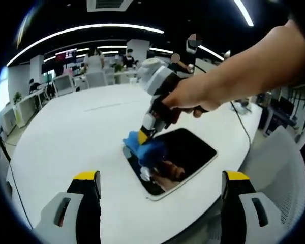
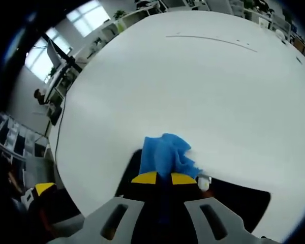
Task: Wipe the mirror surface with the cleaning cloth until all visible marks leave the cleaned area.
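The white surface (image 1: 81, 132) was broad and rounded w/ lots of bare room beyond and to the side of the mirror (image 1: 193, 152); the mirror lay flat near the surface's near edge, its closest corner not far from the rim in the left gripper view; a chair (image 1: 279, 168) sat just off that edge to the right, and a thin dark cable (image 1: 242, 122) trailed across the top near the mirror's far side; desks, monitors and people stood well back in the room. The right hand-held gripper (image 1: 142, 136) was held by a person's hand (image 1: 188, 99) and angled down onto the mirror's far-left corner; its yellow-tipped jaws were pinched tight on the cloth (image 2: 165, 155), which bunched out ahead of the tips and pressed on the mirror at that corner, partly spilling onto the white top in the right gripper view. The left hand-held gripper (image 1: 160, 185) hung apart from everything, jaws spread wide, nothing between them, mirror seen through the gap. Mirror: thin rectangular slab w/ rounded corners and pale edge, glossy dark face reflecting the hand and gripper; a small white blob (image 2: 204, 184) sat on the glass just beside the cloth, can't tell what it was. Cloth: blue, soft, crumpled into folds. Surface: smooth, matte, w/ a faint seam line (image 2: 211, 40) across its far part.
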### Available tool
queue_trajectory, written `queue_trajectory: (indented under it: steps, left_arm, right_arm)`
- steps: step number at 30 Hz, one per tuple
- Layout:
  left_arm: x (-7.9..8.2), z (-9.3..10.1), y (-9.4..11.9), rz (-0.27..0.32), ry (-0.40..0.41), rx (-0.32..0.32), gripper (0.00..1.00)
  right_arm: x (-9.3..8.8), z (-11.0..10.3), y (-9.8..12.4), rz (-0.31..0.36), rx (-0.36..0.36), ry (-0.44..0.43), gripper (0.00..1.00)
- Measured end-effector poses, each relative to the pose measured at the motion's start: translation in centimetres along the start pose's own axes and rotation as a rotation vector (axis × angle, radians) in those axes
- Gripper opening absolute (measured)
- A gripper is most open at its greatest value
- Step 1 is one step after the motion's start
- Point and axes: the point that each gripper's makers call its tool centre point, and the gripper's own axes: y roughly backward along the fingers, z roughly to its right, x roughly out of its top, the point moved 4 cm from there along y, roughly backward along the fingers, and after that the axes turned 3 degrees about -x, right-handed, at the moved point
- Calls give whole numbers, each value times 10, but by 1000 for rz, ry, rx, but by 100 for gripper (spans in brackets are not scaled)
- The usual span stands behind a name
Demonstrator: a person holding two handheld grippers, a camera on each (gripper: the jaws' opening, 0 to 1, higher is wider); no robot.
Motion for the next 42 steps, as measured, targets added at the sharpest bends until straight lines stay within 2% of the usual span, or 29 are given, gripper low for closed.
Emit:
queue_trajectory:
  steps: [16,24,26,31,35,42]
  left_arm:
    - [1,1,1,4,0,-4,99]
    - [1,2,-1,16,13,-17,99]
    - [1,-1,-1,12,4,6,99]
    - [0,0,-1,7,10,-5,99]
    - [0,2,-2,4,4,-10,99]
    - [0,1,-2,8,5,-8,99]
  right_arm:
    - [-3,17,5,-8,-24,-9,2]
    - [-5,14,7,0,-29,-7,2]
    - [-7,13,7,1,-39,-8,2]
    - [-9,9,6,2,-86,38,2]
    - [-13,9,7,0,-65,-6,2]
    - [-21,2,8,1,-66,10,2]
